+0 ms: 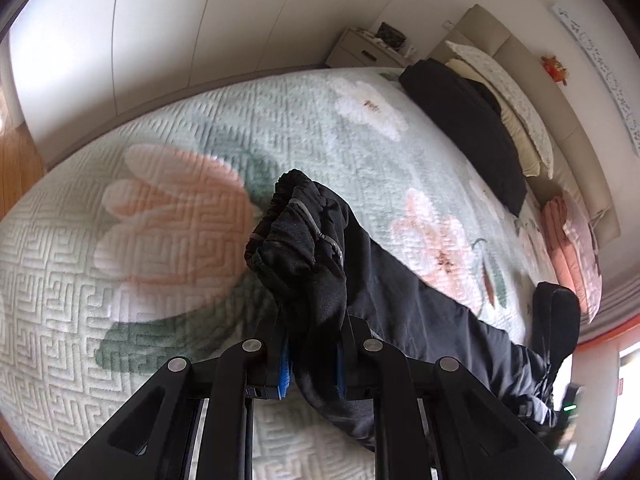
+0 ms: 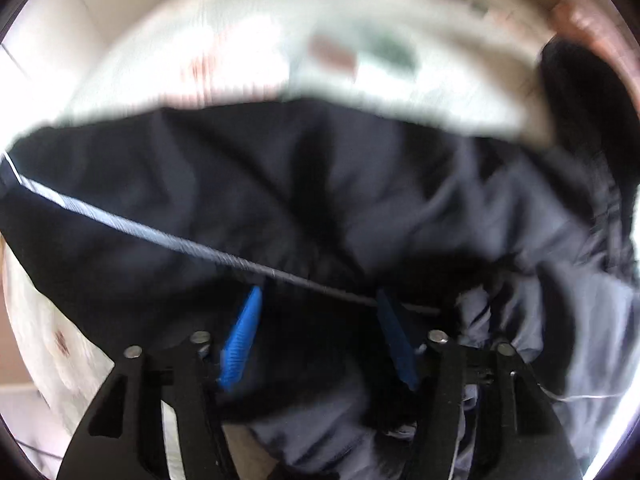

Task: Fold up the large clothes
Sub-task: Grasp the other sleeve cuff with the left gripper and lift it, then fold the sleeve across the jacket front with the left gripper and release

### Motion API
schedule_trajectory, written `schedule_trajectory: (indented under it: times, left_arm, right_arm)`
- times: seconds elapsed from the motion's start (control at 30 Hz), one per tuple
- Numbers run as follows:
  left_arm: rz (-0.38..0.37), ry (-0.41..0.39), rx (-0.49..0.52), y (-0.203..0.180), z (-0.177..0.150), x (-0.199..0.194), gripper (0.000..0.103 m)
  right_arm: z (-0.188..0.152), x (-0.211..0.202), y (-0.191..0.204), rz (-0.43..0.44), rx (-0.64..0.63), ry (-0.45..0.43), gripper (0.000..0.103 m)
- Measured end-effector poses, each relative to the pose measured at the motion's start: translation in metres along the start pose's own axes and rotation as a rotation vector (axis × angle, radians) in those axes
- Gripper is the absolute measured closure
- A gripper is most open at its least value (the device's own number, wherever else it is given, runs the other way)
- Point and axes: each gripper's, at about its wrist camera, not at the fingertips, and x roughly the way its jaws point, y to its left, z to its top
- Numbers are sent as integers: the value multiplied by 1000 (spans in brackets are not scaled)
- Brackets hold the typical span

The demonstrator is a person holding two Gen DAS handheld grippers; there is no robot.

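A long black garment with a thin grey stripe lies stretched across the flowered bed cover, from the middle toward the lower right. My left gripper is shut on its bunched, elastic-edged end, which stands up above the blue pads and hides the fingertips. In the blurred right wrist view, the same black garment fills the middle, its pale stripe running diagonally. My right gripper points down over it with its blue pads wide apart, open, dark cloth lying between and under them.
A folded black piece rests near the pillows at the headboard. A pink folded blanket sits at the bed's right edge. A nightstand stands by the white wall. Wooden floor shows at the left.
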Motion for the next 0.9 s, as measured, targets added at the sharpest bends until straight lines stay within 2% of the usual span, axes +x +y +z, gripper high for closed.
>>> schedule_trajectory:
  times: [0.07,0.2,0.33,0.37,0.47,0.67,0.8,0.9]
  left_arm:
    - [7,-17,21,-10,0,-9,86]
    - [-15,-52,63,-43,-2,-31,86]
    - [-56,-89,178,-107,-19,-58,86]
    - [-78,-92,211,-127,-29,-62,86]
    - [-164,-47,294,-188,-69,-62,87]
    - [-251,78,468,-304,-176,-29,87]
    - [-310,102,502,-351,-213,-32,87]
    - [-329,89,566,-387,-233,-48,87]
  right_arm:
    - [0,0,6,-7,-21,-12,36]
    - [-3,-11,4,22,-35,-14,36]
    - [-17,-53,-27,150,37,-67,42]
    - [-24,-66,-38,182,58,-87,43]
    - [-51,-100,-74,205,108,-128,42]
    - [-96,-144,-154,180,163,-173,41]
    - [-119,-167,-218,193,220,-194,40]
    - [-140,-174,-258,172,260,-185,40]
